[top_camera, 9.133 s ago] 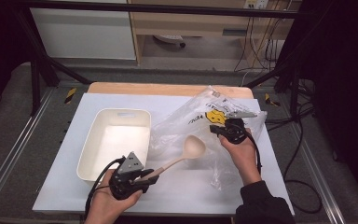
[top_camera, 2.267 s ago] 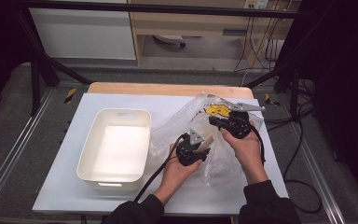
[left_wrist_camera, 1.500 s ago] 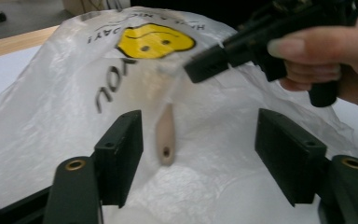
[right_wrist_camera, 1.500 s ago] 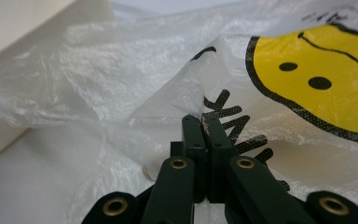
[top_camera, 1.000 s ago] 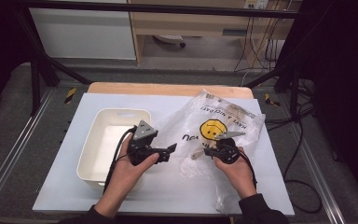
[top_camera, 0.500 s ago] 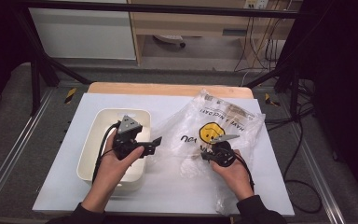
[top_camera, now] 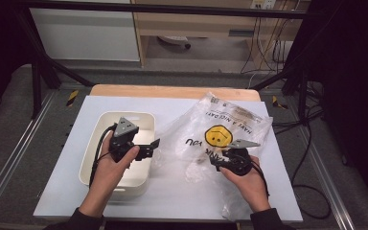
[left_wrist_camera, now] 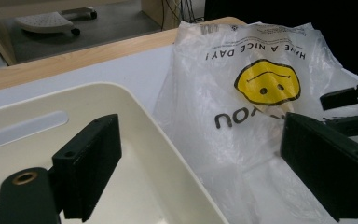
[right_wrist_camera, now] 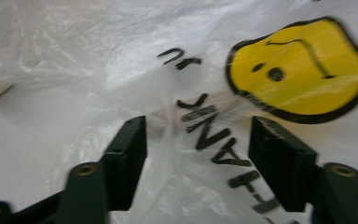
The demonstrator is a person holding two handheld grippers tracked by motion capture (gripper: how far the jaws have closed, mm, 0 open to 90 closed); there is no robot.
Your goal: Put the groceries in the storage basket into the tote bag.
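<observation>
A crumpled clear smiley-face bag (top_camera: pixel 220 139) stretches away from the right claw (top_camera: pixel 224 163), whose jaws have just opened, released.

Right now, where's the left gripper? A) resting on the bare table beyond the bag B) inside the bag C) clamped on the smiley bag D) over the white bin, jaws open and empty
D: the left gripper hangs over the white bin, its jaws apart with nothing between them, beside the plastic bag.
</observation>
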